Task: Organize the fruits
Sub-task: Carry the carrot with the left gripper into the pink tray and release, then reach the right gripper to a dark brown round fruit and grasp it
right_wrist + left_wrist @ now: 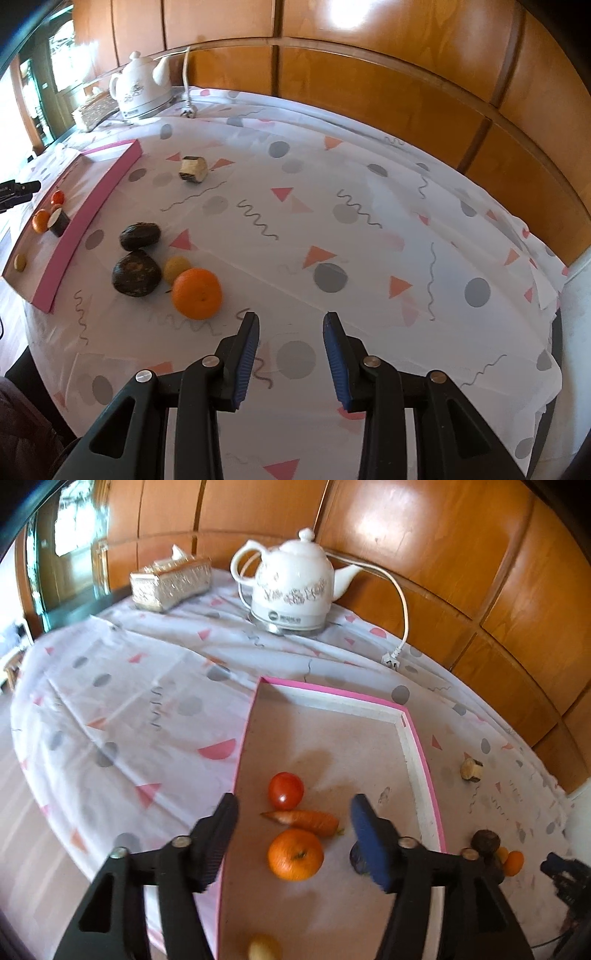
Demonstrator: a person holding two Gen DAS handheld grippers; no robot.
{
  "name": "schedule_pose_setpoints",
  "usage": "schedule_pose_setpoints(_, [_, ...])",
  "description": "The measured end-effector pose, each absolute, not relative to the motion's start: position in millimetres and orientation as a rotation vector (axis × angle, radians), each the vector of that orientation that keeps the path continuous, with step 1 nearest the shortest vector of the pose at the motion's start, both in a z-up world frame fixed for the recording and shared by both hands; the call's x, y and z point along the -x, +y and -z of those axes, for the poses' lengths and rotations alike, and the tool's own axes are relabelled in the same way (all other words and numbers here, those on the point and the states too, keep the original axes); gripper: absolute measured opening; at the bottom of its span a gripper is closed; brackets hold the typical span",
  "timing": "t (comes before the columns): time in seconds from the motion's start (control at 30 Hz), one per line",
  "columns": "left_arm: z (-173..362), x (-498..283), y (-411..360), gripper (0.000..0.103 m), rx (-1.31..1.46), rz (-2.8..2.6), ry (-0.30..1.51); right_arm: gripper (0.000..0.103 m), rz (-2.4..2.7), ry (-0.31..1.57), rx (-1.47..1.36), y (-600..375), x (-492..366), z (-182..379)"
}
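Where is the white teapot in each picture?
Left wrist view: the white teapot stands top centre, far across the table.
Right wrist view: the teapot sits small at upper left, by the wall.
Shared landmark: the pink tray lies nearer than it in both.

Carried on a table under a white patterned cloth (369,192): a pink-rimmed tray (92,206) at left, a white kettle (142,94) and tissue box (94,109) at upper left, a tangerine (197,298), two dark fruits (136,278), a small yellow fruit (176,266) left of centre, and a cut piece (192,169) above them.
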State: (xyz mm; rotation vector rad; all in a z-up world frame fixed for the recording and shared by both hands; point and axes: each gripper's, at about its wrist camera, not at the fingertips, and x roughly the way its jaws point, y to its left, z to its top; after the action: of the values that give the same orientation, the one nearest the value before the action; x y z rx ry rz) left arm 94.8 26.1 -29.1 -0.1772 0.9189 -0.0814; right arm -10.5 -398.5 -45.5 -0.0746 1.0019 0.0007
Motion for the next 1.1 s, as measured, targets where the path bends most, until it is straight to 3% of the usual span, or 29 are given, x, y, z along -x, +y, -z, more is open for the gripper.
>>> schedule_pose_setpoints(0.17, [26, -72, 30, 0.086, 0.151, 0.017, 0.898, 0.036, -0.041, 1.015, 0.086, -389, 11, 48])
schedule_pose_setpoints(0.53, [22, -32, 36, 0.096, 0.116, -0.029, 0.841, 0.036, -0.144, 1.030, 0.086, -366, 12, 49])
schedule_pose_setpoints(0.93, [17, -16, 42, 0.097, 0.100, -0.033, 0.793, 0.036, -0.307, 1.042, 0.104, -306, 0, 47])
schedule_pose_setpoints(1.1, [16, -13, 48, 0.099, 0.120, -0.038, 0.792, 0.049, -0.323, 1.070, 0.153, -281, -19, 59])
